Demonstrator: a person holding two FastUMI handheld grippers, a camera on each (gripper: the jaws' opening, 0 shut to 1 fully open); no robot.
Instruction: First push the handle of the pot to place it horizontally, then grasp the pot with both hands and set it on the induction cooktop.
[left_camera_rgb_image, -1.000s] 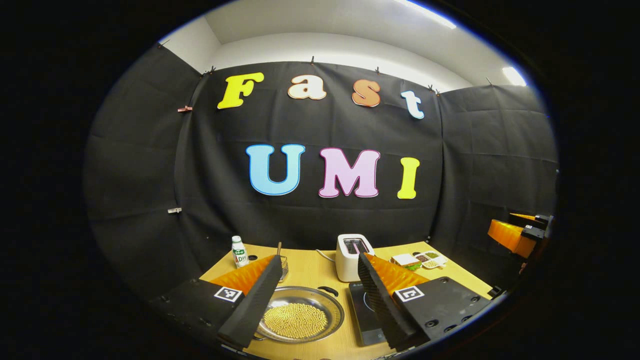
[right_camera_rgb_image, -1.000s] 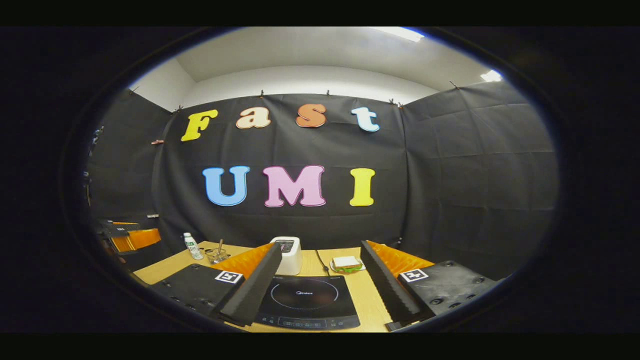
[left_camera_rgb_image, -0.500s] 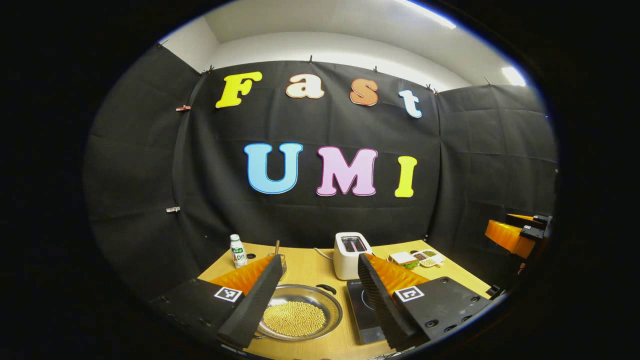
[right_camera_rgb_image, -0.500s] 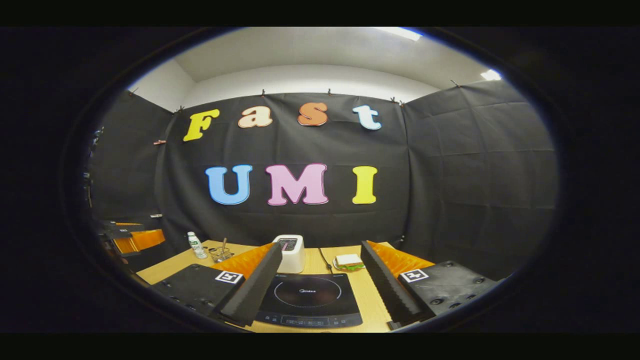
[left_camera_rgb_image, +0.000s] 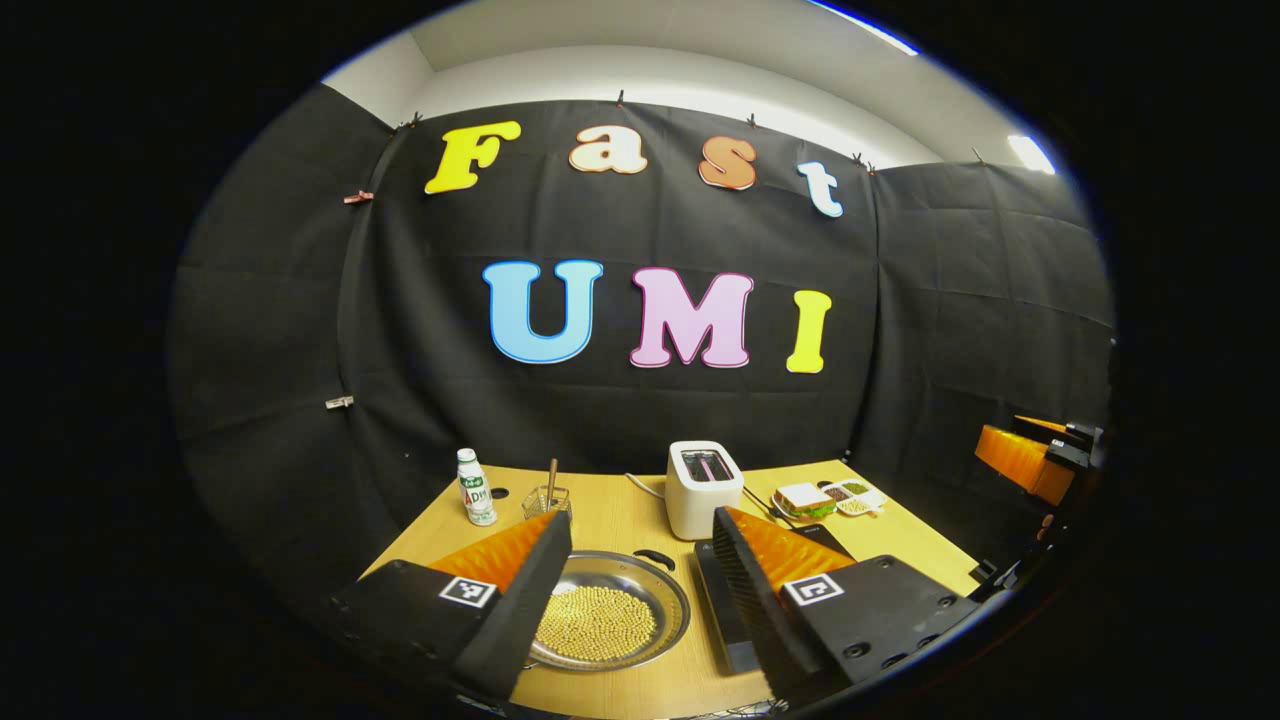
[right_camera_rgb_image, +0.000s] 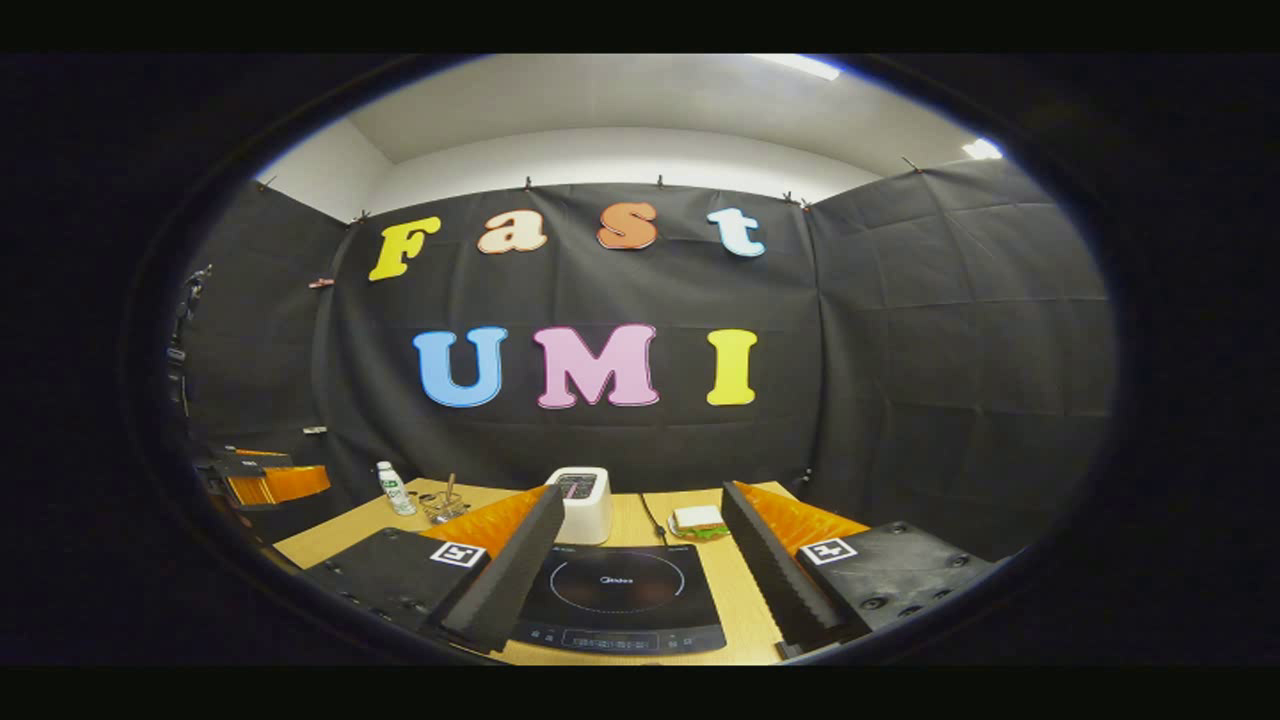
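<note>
A white toaster (left_camera_rgb_image: 704, 487) stands upright at the far middle of the wooden tabletop (left_camera_rgb_image: 612, 515), its cord trailing off to the left. Far left, a small white bottle (left_camera_rgb_image: 475, 487) with a green label stands upright, and just right of it sits a wire basket (left_camera_rgb_image: 547, 500) with a stick rising from it. To the toaster's right lies a sandwich (left_camera_rgb_image: 803, 500), beside a small tray of sorted grains (left_camera_rgb_image: 854, 494).

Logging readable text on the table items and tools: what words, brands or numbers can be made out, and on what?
Label on the bottle: too small to read.
Centre mark on the induction cooktop: blurred, unreadable.
Its control strip: too small to read.
Each square tag on the tools: coded pattern, no letters.
Nothing can be quoted.
</note>
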